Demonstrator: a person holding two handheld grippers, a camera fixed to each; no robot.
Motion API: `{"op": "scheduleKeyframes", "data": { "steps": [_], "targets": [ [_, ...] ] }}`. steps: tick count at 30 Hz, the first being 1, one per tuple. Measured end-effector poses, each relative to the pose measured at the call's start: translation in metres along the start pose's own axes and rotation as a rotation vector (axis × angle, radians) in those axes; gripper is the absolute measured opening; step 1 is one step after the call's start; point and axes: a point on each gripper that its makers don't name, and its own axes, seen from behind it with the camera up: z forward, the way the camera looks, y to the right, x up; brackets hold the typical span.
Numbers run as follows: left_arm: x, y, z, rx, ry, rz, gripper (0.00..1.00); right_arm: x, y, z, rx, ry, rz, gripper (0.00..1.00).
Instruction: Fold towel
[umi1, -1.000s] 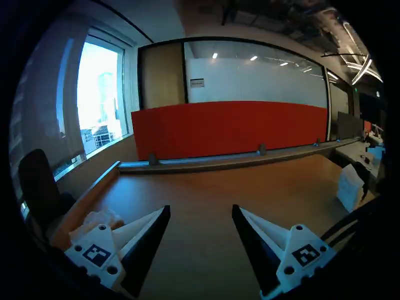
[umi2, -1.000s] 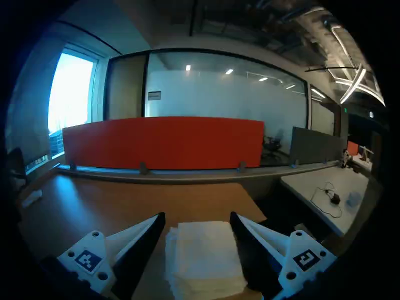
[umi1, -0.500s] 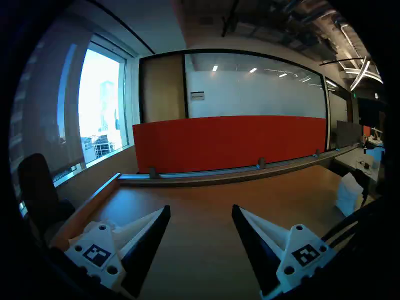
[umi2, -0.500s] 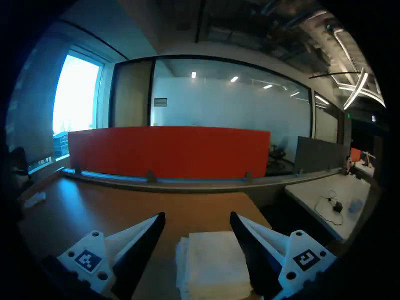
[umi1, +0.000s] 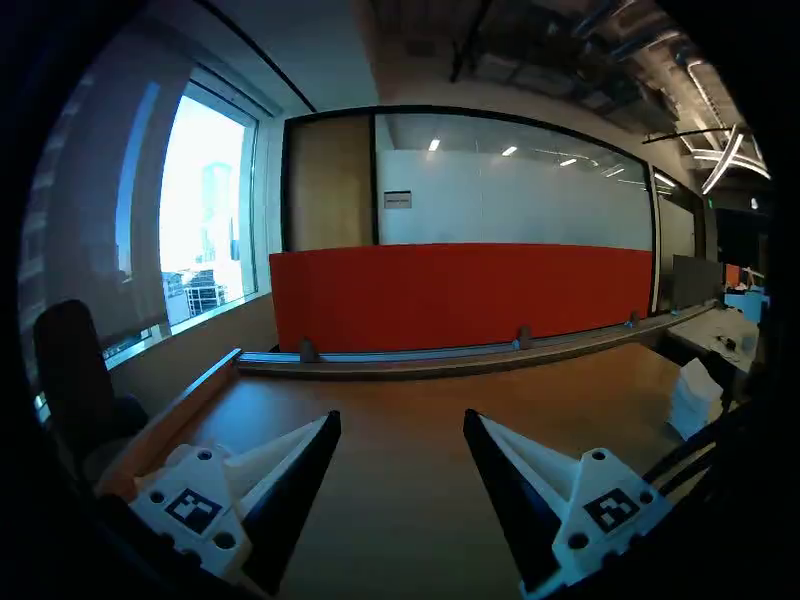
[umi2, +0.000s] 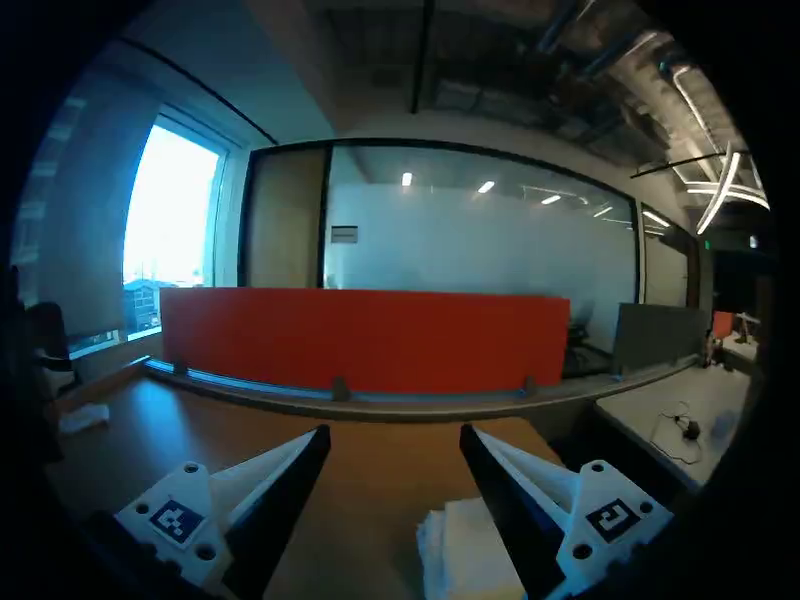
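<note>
Wooden desk (umi1: 420, 390) before red partition (umi1: 460, 295). Left gripper (umi1: 400, 415) and right gripper (umi2: 393, 430) gape wide, empty; towel stack (umi2: 455, 550) lies at five o'clock, right gripper view. Likely hazard: an off-centre descent pinches several towels.

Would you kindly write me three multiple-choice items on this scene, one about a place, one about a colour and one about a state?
1. In the right gripper view, the folded towel stack lies:
A. on the wooden desk, by one finger of the right tool
B. on a chair
C. on the window sill

2. The divider behind the desk is:
A. blue
B. red
C. green

3. The left tool and the right tool are:
A. shut on the towel
B. shut on a cable
C. open, holding nothing

Answers: A, the stack rests on the desk beside that finger; B, the panel is plainly red; C, both pairs of fingers stand apart, pressing nothing.
</note>
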Motion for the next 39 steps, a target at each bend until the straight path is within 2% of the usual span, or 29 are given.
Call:
{"op": "scheduleKeyframes", "data": {
  "steps": [6,12,17,29,39],
  "targets": [
    [0.001,-0.004,-0.003,-0.005,0.005,-0.018,0.91,0.012,-0.037,0.002,0.017,0.022,0.016,1.00],
    [0.003,-0.007,-0.004,-0.006,0.010,-0.034,0.91,0.016,-0.062,0.004,0.036,0.039,0.025,1.00],
    [0.003,-0.006,-0.003,-0.006,0.013,-0.033,0.91,0.017,-0.071,0.003,0.042,0.034,0.024,1.00],
    [0.012,0.004,-0.001,-0.005,0.054,-0.043,0.91,0.033,-0.081,-0.004,0.061,0.025,0.017,1.00],
    [0.003,-0.003,-0.001,0.023,0.083,0.023,0.91,0.050,-0.085,-0.008,0.068,0.024,0.042,1.00]
  ]
}}
